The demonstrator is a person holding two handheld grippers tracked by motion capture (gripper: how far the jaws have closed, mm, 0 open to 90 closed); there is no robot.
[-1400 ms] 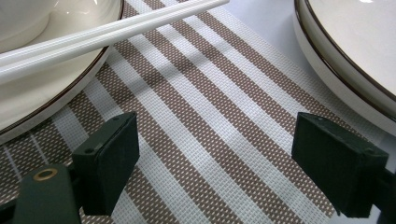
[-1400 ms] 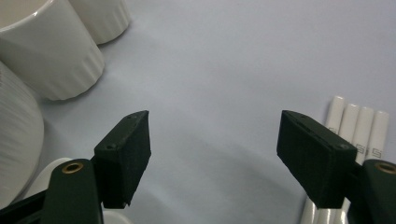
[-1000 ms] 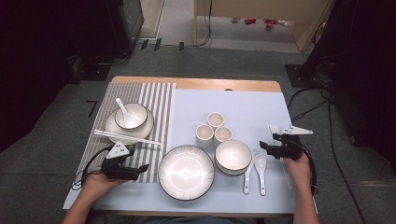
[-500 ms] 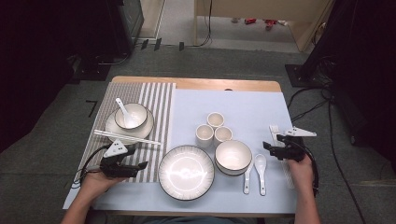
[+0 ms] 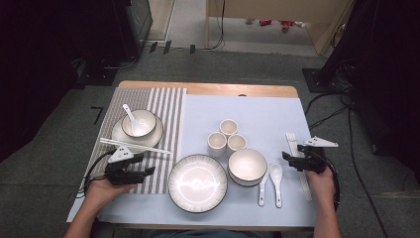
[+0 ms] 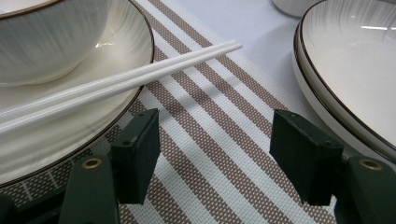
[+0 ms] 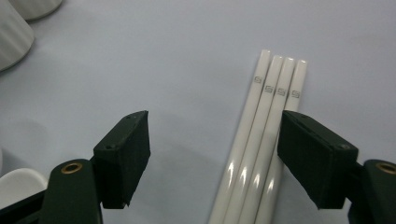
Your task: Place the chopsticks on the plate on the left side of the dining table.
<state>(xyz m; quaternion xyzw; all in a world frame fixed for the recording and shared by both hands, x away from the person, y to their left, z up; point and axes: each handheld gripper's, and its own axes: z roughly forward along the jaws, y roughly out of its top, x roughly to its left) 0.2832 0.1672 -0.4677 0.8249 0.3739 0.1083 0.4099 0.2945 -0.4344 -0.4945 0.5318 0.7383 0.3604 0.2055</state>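
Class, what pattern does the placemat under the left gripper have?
Brown-and-white stripes on the placemat, clearest in the left gripper view.

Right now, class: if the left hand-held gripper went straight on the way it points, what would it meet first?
The left hand-held gripper points along the brown-and-white striped woven placemat. Its open jaws have just been closing on nothing. Straight on, it would probably meet the tips of the white plastic chopsticks first, though depth is unclear.

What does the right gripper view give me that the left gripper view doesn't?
Right gripper view: four white chopsticks lying side by side on the pale blue cloth, with the right gripper open around part of the bundle. Left gripper view: one pair of chopsticks resting across the plate under the bowl, the striped mat, the big plate; the left gripper has just been closing on nothing. Both: open black jaws, white chopsticks.
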